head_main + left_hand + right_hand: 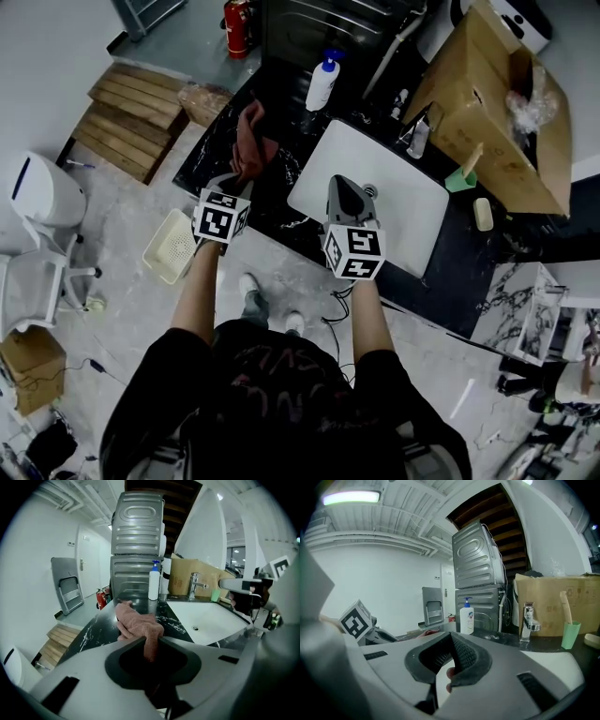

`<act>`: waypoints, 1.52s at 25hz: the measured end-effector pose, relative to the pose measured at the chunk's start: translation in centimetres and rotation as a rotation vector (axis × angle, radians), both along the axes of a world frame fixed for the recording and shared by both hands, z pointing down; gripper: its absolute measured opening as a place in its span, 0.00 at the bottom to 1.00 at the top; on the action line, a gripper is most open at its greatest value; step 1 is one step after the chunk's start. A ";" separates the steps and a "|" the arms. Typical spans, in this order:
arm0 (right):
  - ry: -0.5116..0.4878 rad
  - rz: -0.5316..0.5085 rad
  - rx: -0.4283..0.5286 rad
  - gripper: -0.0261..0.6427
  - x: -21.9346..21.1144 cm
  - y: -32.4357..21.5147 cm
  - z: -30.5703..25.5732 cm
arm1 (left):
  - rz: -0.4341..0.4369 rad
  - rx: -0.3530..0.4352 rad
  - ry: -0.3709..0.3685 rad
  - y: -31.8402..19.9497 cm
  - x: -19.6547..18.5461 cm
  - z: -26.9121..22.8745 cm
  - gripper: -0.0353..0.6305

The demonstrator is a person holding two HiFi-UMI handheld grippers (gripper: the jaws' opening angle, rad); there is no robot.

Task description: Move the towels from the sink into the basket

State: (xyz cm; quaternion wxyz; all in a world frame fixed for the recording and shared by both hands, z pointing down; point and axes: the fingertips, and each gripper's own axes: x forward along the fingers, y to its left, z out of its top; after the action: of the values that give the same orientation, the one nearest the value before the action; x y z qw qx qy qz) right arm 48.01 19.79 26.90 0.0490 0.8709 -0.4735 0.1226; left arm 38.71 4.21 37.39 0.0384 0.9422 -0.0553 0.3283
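The left tongs point(150, 645) are clamped on a fold of the rust-pink terry towel point(137, 622). The cloth runs down into the dark throat between the jaws, and the rest of it lies heaped just ahead of them on the black, white-veined marble counter point(91, 637). In the head view these tongs point(235, 184) point at the near end of the towel point(253, 141), which stretches away from them along the counter point(208, 150).

The right tongs point(451, 640) have their ribbed jaws together with nothing between them. In the head view they point(349, 185) hang over the near part of the white rectangular sink point(398, 192), which lies to the right of the left tongs. No cloth shows in the sink.

The cream perforated plastic basket point(172, 246) stands on the floor, below the left tongs and on their outer side, and is apart from the counter.

Beyond both tongs, at the back of the counter, stands a white soap bottle with a blue pump point(322, 82). A chrome tap point(528, 620) and a green plastic cup point(569, 635) are ahead and to the right of the right tongs.
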 end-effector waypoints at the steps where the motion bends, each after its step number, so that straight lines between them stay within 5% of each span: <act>1: 0.001 -0.004 0.002 0.06 -0.1 0.0 -0.1 | -0.009 0.005 0.020 -0.1 -0.1 -0.6 0.17; 21: 0.037 -0.116 0.108 0.06 -4.3 2.4 -4.9 | -0.151 0.254 0.351 2.2 -6.2 -17.0 0.17; 29: 0.053 -0.213 0.128 0.06 -7.4 2.2 -6.2 | -0.242 0.285 0.365 3.2 -11.1 -18.5 0.17; 38: 0.055 -0.397 0.123 0.06 -13.9 -2.2 -5.5 | -0.458 0.308 0.358 1.0 -21.7 -17.8 0.17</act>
State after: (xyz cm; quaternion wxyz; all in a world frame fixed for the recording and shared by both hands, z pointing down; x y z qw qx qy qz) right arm 34.09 17.64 21.43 0.0318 0.7647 -0.6409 0.0578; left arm 17.06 5.21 19.59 -0.0226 0.9427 -0.3073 0.1281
